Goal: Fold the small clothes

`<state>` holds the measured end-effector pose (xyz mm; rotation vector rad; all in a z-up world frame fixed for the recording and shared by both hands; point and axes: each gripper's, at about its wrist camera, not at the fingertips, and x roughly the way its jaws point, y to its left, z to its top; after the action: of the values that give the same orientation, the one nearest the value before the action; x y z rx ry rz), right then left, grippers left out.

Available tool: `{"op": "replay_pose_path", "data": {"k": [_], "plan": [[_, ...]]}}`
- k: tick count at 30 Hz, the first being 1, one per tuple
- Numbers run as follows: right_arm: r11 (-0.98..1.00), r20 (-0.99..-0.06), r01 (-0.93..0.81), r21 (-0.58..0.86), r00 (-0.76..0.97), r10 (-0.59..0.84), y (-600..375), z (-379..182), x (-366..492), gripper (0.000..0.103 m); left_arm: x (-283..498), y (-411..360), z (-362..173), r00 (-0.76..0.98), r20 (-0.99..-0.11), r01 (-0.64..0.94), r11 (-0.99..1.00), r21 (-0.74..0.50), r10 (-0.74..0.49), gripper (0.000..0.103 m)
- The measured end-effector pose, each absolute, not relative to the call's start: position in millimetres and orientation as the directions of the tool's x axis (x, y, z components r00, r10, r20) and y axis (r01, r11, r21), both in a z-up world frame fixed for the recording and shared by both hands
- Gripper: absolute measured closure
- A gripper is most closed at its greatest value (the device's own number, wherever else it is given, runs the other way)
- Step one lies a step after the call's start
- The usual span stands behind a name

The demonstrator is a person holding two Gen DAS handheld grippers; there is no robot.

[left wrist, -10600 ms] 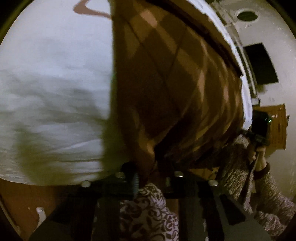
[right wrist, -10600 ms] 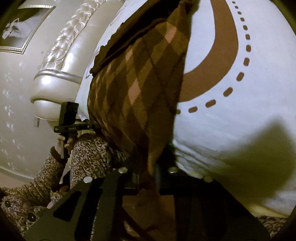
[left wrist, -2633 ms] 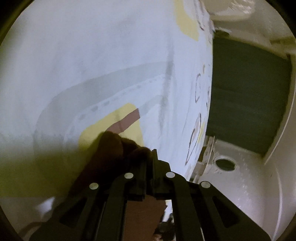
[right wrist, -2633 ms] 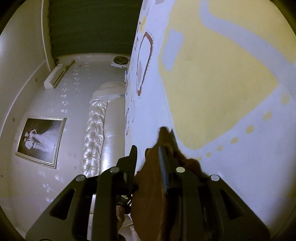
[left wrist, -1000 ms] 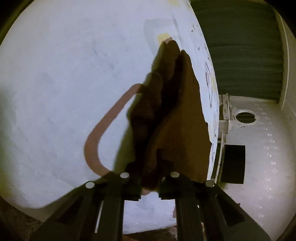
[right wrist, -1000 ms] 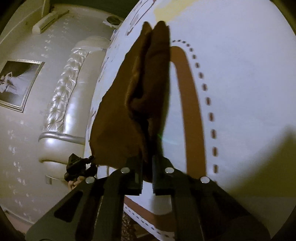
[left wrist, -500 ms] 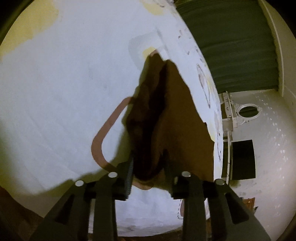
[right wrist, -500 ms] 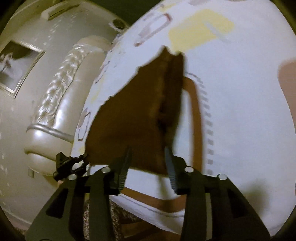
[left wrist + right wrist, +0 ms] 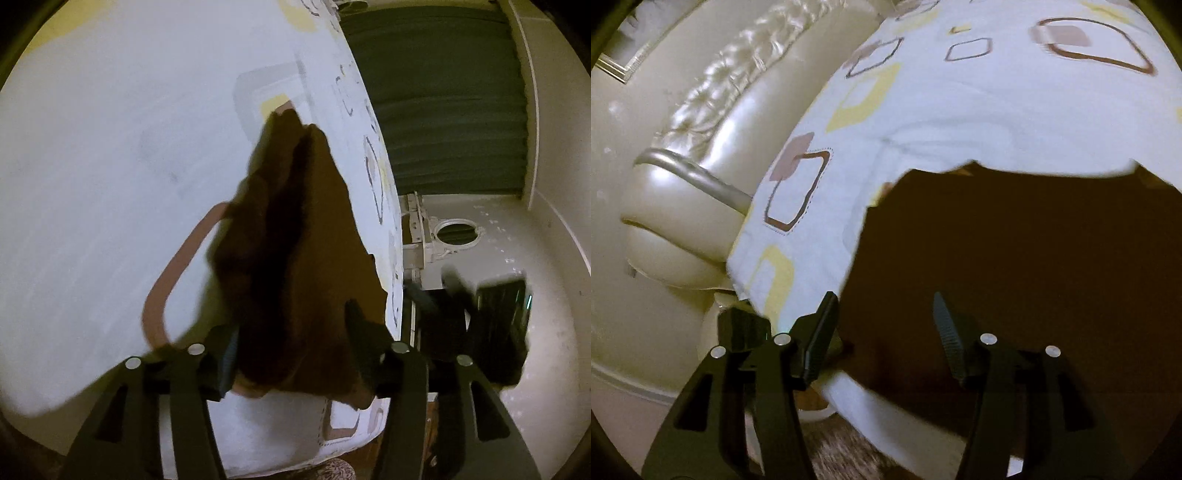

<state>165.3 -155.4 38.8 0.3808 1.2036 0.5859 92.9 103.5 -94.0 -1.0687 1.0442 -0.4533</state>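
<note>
A dark brown garment [image 9: 295,258] lies folded on the white patterned bed sheet [image 9: 110,147] near the bed's front edge. My left gripper [image 9: 291,343] is open, its fingers standing on either side of the garment's near end. The right gripper's black body shows in the left wrist view [image 9: 491,325], to the right. In the right wrist view the same garment [image 9: 1015,258] fills the lower right as a flat dark mass on the sheet [image 9: 960,110]. My right gripper [image 9: 886,332] is open and empty at its near edge.
A cream tufted leather headboard [image 9: 701,129] curves along the left of the bed. A dark green curtain [image 9: 443,92] hangs beyond the bed. A white dresser with a round mirror [image 9: 454,232] stands past the bed's right edge.
Both grippers have opened wide and let go of the garment, which now lies on the sheet. The right gripper has swung so the garment sits lower right in its view.
</note>
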Motion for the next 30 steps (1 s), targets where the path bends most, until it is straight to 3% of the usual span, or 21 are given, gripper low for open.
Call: {"op": "replay_pose_path", "data": {"k": [9,16,24,26,28,30], "plan": [[0.857,-0.866,-0.286,0.428,0.140,0.480,-46,24,221,0.043,95,120,-106,0.466,-0.382,-0.123,0.369,-0.921,-0.798,0.043],[0.848,-0.852,-0.279,0.451,0.151,0.502,-44,27,217,0.043,106,119,-103,0.422,-0.325,-0.068,0.328,-0.942,-0.846,0.034],[0.878,-0.882,-0.273,0.393,0.158,0.444,-52,26,219,0.043,110,115,-107,0.384,-0.316,-0.075,0.312,-0.947,-0.867,0.032],[0.891,-0.890,-0.254,0.375,0.169,0.423,-47,24,225,0.043,109,111,-106,0.384,-0.366,-0.101,0.356,-0.929,-0.848,0.044],[0.896,-0.897,-0.249,0.369,0.159,0.414,-39,20,229,0.043,104,106,-112,0.373,-0.441,-0.139,0.421,-0.896,-0.816,0.073],[0.913,-0.921,-0.260,0.314,0.149,0.359,-22,15,234,0.043,99,103,-120,0.373,-0.490,-0.173,0.460,-0.871,-0.788,0.087]]}}
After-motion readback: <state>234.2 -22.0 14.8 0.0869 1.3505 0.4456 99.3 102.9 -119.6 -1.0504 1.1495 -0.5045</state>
